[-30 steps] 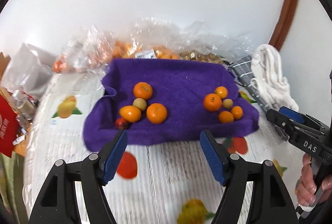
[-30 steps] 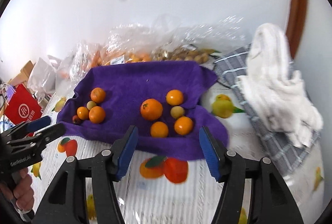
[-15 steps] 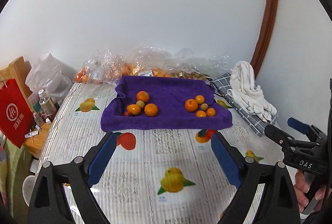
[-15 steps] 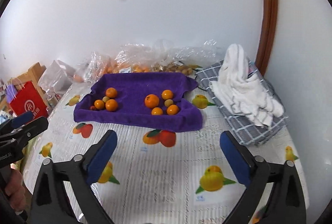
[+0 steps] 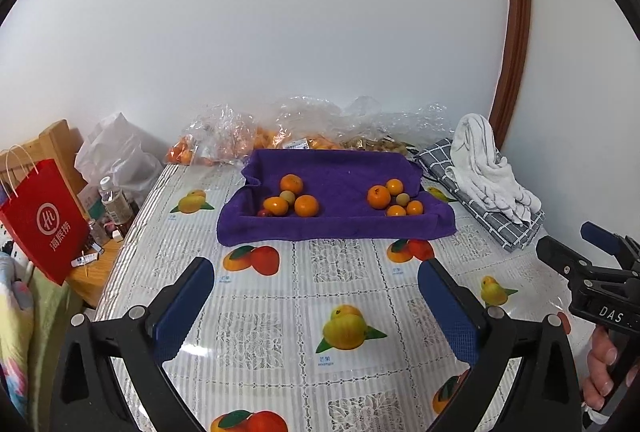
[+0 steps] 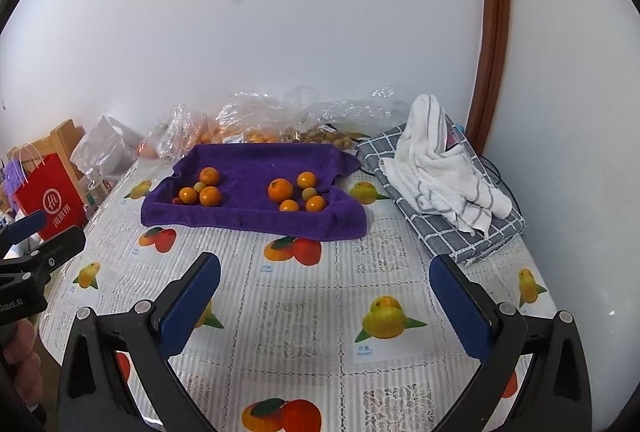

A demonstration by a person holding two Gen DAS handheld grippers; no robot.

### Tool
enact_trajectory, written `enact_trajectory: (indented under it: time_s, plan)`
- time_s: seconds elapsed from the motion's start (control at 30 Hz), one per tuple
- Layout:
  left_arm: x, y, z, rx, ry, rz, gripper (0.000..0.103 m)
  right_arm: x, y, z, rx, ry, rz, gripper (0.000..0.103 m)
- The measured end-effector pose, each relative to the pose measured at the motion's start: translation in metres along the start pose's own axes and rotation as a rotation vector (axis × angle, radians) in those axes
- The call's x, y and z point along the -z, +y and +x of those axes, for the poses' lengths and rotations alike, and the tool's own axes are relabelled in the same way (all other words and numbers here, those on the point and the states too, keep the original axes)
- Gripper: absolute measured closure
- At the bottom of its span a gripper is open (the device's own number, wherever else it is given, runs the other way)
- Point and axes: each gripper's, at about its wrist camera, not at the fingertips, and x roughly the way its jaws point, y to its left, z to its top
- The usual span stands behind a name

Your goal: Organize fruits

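A table covered in a white plastic cloth printed with fruit pictures [image 5: 352,280] stands against a white wall. Toward its far edge lies a rumpled purple towel [image 5: 340,228], and the fruit sits on it in two separate clusters. The left cluster [image 5: 290,198] consists of three orange tangerines, one small pale greenish-yellow fruit among them, and a small red fruit at the near left edge; the pieces sit touching or just beside one another. The right cluster [image 5: 394,198] consists of one larger tangerine, three smaller orange fruits and one pale greenish-yellow fruit, likewise packed close. The two clusters lie well apart, with bare towel between them. The left gripper [image 5: 316,296], black with blue finger pads, hangs above the near part of the table, jaws spread wide with nothing between them. The right gripper [image 6: 326,292], of the same build, is likewise spread wide and holds nothing; it also shows at the right edge of the left wrist view. Both grippers are well short of the towel. Behind the towel lie clear plastic bags of further fruit [image 5: 256,136]. To the right, a white striped cloth [image 6: 436,168] is heaped on a folded grey checked cloth [image 6: 452,232]. Left of the table stands a red paper carrier bag [image 5: 46,220].
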Motion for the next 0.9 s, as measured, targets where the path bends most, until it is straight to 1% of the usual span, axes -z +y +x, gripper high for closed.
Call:
enact_trajectory:
  time_s: [0.2,0.57,0.9]
  plan:
    - [0.003,0.004,0.0,-0.014,0.002,-0.023,0.0,0.005,-0.005,0.004,0.006,0.012,0.004,0.0]
    - [0.003,0.004,-0.002,-0.04,-0.01,-0.013,0.0,0.008,-0.011,0.005,0.019,0.019,0.022,0.0]
    - [0.003,0.002,-0.003,-0.041,-0.01,-0.015,0.0,0.008,-0.012,0.006,0.021,0.022,0.019,0.0]
